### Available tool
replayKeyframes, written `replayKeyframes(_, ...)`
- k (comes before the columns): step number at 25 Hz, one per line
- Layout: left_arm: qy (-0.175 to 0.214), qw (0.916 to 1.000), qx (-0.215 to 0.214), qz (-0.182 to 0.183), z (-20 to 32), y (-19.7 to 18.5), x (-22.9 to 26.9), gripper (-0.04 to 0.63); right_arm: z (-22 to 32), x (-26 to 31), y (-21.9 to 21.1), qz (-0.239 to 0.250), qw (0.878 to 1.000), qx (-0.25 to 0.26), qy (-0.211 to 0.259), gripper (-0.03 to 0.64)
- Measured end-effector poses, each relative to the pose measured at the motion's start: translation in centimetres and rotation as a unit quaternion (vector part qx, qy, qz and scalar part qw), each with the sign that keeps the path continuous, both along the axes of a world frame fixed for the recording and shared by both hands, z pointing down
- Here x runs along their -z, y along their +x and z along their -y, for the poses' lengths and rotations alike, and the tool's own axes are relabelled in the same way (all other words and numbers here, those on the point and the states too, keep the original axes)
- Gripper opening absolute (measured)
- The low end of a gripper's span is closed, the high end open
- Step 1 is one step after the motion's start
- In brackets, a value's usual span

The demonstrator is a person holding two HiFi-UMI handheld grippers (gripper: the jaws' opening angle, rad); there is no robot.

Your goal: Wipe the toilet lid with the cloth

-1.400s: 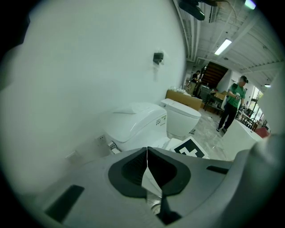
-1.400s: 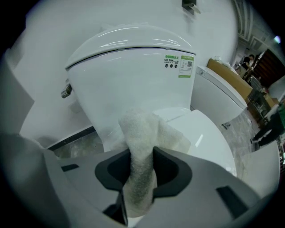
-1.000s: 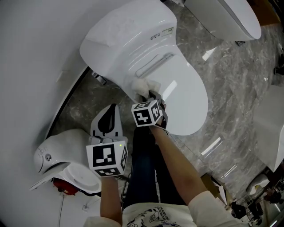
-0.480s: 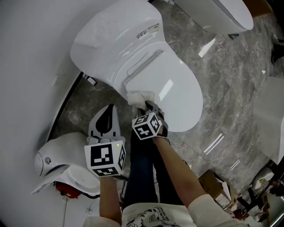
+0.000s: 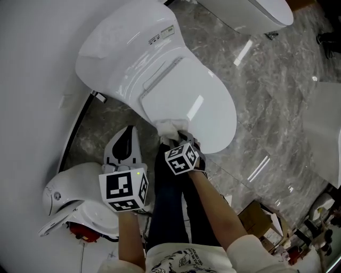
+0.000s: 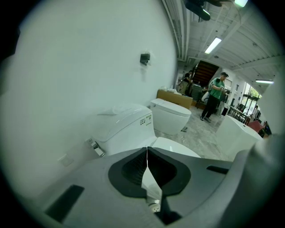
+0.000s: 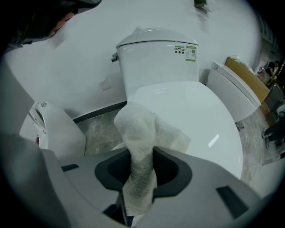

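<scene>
The right gripper (image 5: 179, 141), held in a bare-armed hand, pinches a bunched white cloth (image 5: 169, 128) between its jaws, and the loose end of the towel lies against the near rim of the closed toilet lid (image 5: 189, 98). The lid is glossy white and catches streaks of overhead light. Behind it rises the tank (image 5: 125, 50), which carries a small printed label (image 5: 160, 36) on its top edge and backs onto a plain white wall (image 5: 32, 58). The left gripper (image 6: 147, 155) hangs low beside the person's dark trouser leg (image 5: 170, 213), well clear of the lid, its jaws pressed together with nothing between them. A chrome valve (image 5: 99, 96) juts from the wall just below the tank. The floor (image 5: 277, 96) is polished grey marbled stone, shiny enough to reflect the ceiling lights. The setting looks like a showroom: a second white toilet (image 5: 250, 11) stands farther along the floor, a low white fixture (image 5: 66, 184) sits by the wall at the person's left, and an open cardboard box (image 5: 261, 217) rests on the stone near the person's right. The left gripper view looks down a long hall with strip lights (image 6: 213, 45) on the ceiling, where a person in a green top (image 6: 217, 95) stands among more white bathroom pieces, well apart from the work.
</scene>
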State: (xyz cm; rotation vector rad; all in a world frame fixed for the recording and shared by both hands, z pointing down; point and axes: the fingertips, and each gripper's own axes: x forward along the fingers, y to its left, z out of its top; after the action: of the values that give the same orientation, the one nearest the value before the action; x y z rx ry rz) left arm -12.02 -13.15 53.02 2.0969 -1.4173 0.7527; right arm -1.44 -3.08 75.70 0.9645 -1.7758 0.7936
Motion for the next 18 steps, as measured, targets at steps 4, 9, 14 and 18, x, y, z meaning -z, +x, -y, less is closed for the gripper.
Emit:
replayKeyframes(4, 0.002, 1.0000, -0.007, 0.001, -0.7, 0.7, 0.3, 0.009, -1.7, 0.0, 1.2, 0.005, 1.000, 0.000, 0.000, 0.112)
replayKeyframes(9, 0.004, 0.9999, -0.016, 0.003, -1.3, 1.4, 0.6, 0.009, -3.1, -0.2, 3.1, 0.014, 1.000, -0.016, -0.004, 0.112)
replayKeyframes(14, 0.009, 0.9996, -0.027, 0.004, -1.7, 2.0, 0.9, 0.009, -4.8, -0.4, 5.2, 0.011, 1.000, -0.013, -0.001, 0.112)
replayKeyframes(18, 0.010, 0.9993, -0.036, 0.003, -1.9, 2.5, 1.1, 0.009, -6.3, -0.7, 7.6, 0.003, 0.999, -0.036, -0.007, 0.112)
